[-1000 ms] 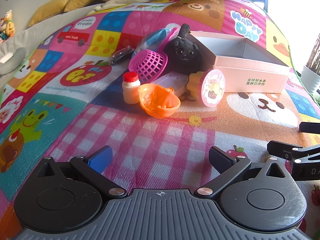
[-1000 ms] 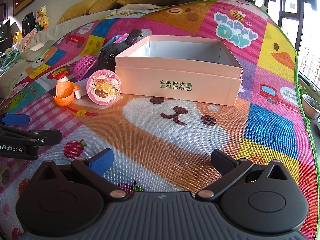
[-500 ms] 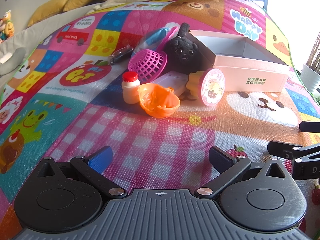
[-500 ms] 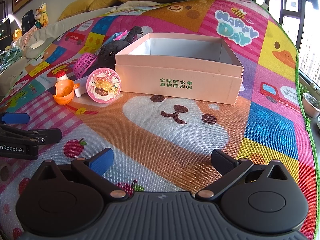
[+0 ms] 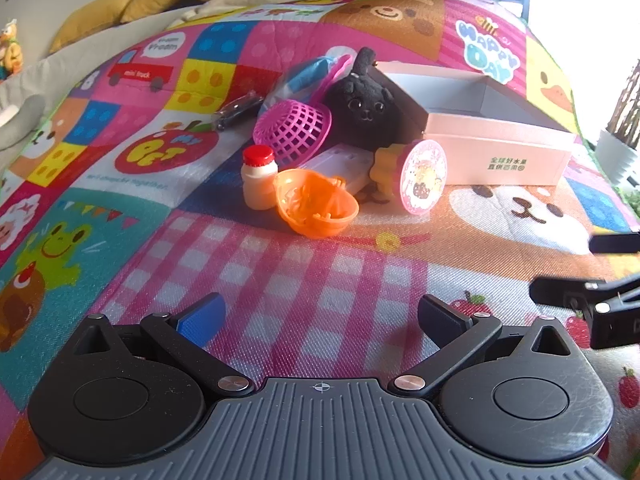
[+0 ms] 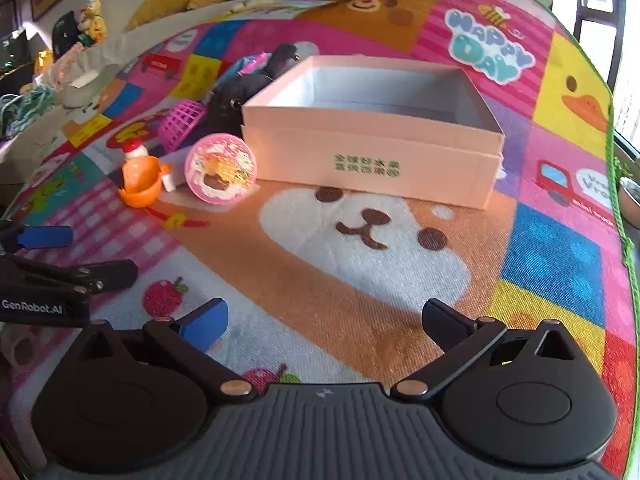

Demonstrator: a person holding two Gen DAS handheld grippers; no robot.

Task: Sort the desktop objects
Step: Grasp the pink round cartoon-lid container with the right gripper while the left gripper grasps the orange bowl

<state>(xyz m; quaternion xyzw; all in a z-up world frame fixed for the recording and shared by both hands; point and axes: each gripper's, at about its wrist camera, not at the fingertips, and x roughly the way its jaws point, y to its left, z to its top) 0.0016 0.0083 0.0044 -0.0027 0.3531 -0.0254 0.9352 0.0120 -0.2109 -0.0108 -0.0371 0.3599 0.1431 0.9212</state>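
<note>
- Bright cartoon play mat (image 5: 168,216) covers the surface, yellow cushions at upper left of the left wrist view. The left hand-held gripper (image 5: 320,316) hangs wide and empty at the bottom; the clutter sits mid-frame: orange bowl (image 5: 316,208), small bottle (image 5: 258,180), magenta basket (image 5: 294,130), black plush (image 5: 362,110).
- Right wrist view, slightly blurred: the right hand-held gripper (image 6: 326,320) is wide, empty; the pink box (image 6: 372,160), seemingly empty, sits upper centre, the round pink case (image 6: 222,168) left of it.
- Nothing is sorted yet; the next move calls for reaching toward the pile.
</note>
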